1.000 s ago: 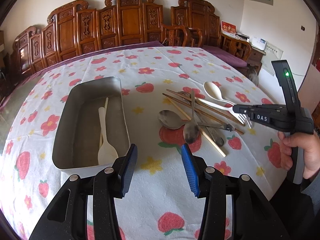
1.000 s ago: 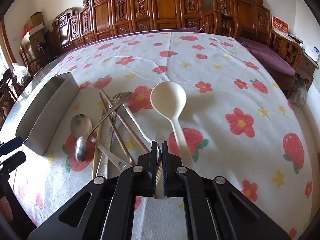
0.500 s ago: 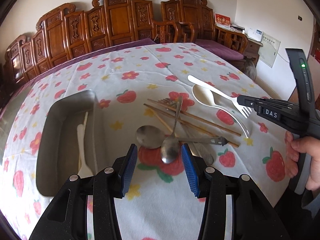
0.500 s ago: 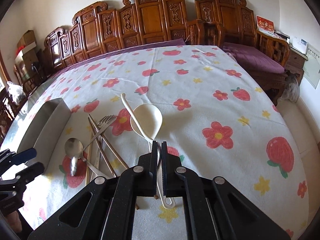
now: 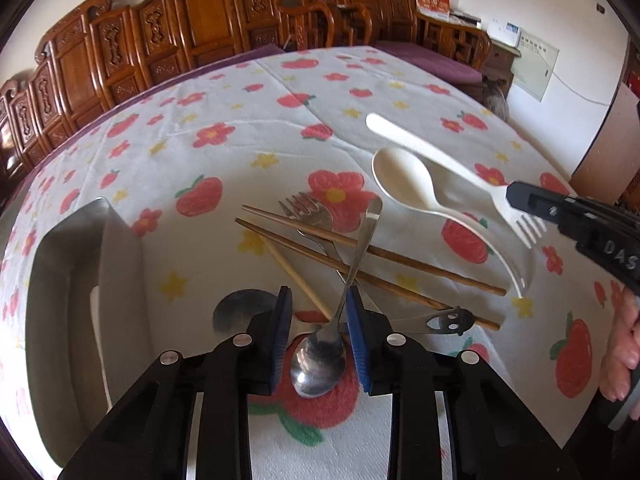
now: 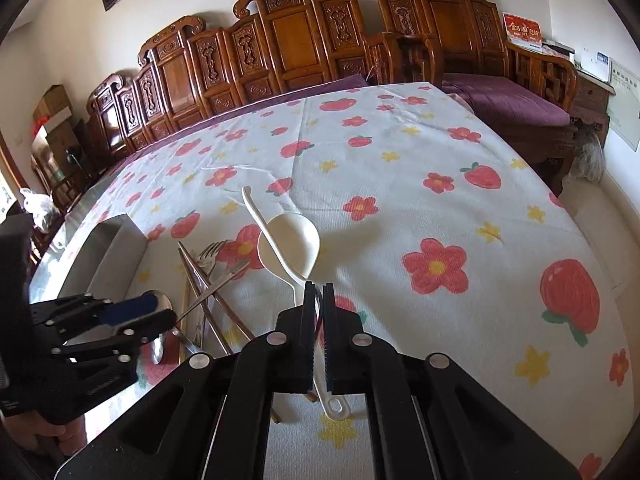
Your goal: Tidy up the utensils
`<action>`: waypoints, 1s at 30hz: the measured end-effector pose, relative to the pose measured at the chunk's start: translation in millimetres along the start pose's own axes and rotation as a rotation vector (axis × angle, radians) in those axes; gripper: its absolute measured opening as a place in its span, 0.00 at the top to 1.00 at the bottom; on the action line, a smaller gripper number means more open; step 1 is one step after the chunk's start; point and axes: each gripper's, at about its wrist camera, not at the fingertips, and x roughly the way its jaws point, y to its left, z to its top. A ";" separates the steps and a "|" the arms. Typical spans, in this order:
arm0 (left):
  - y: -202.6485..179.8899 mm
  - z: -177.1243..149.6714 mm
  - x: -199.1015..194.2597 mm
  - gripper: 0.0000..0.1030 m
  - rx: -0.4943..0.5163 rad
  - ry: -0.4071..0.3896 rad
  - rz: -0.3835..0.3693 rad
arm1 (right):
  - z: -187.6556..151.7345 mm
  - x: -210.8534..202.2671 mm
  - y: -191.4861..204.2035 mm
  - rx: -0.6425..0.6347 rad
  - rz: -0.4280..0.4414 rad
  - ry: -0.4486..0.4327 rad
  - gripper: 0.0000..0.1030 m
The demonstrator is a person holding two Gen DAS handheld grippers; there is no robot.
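Observation:
A metal spoon (image 5: 318,364) lies on the flowered tablecloth, its bowl between the blue pads (image 5: 282,320) of my left gripper (image 5: 319,294). The jaws are closing; the right pad is at the spoon's neck and the left pad stands off it. My right gripper (image 6: 318,292) is shut on a white plastic fork (image 6: 272,236) near its tines and holds it slanted above a white plastic spoon (image 5: 404,184). Chopsticks (image 5: 400,264), a metal fork (image 5: 306,210) and a second metal spoon (image 5: 240,308) lie crossed in the same pile.
A steel tray (image 5: 68,280) stands at the left with a white utensil (image 5: 94,304) inside. Carved wooden chairs (image 6: 288,40) line the far side of the table. A hand (image 5: 620,352) grips the right tool near the table's right edge.
My left gripper moved right from the tray to the pile, sank around the metal spoon, and its jaws narrowed. The right gripper raised the white fork off the table.

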 end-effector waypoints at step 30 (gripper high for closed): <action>-17.7 7.7 -17.0 0.99 0.045 0.037 -0.037 | -14.4 -8.1 10.8 -0.031 0.000 0.003 0.96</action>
